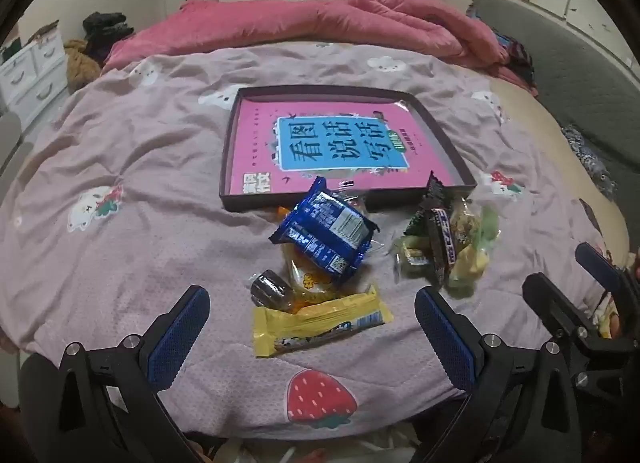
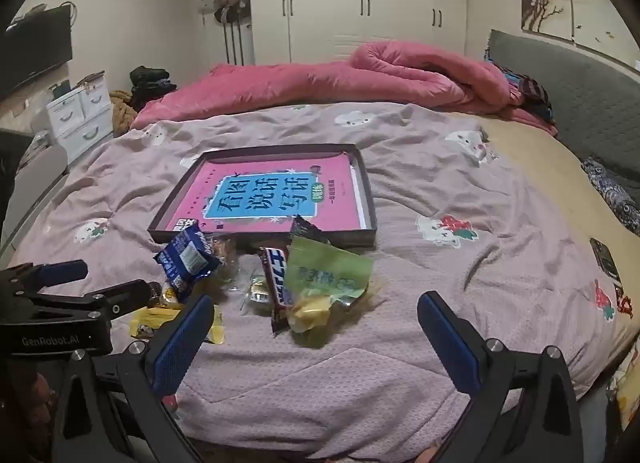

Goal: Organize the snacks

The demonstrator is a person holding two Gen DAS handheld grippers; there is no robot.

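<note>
A shallow dark box lid [image 1: 229, 151] [image 2: 370, 199] with a pink book lying in it rests on the bedspread. In front of it lie loose snacks: a blue biscuit pack [image 1: 324, 229] [image 2: 188, 257], a yellow wafer bar [image 1: 320, 321] [image 2: 154, 319], a small dark-wrapped sweet [image 1: 270, 288], a dark chocolate bar [image 1: 442, 241] [image 2: 278, 275] and a green packet [image 2: 326, 273] [image 1: 472, 259]. My left gripper [image 1: 312, 315] hovers open over the yellow bar. My right gripper [image 2: 314, 321] hovers open in front of the green packet. Neither holds anything.
A rolled pink quilt [image 2: 400, 71] lies across the far side of the bed, with a grey headboard [image 2: 580, 91] at the right. White drawers [image 2: 80, 115] stand at the left. A dark phone [image 2: 606, 259] lies on the bedspread at the right.
</note>
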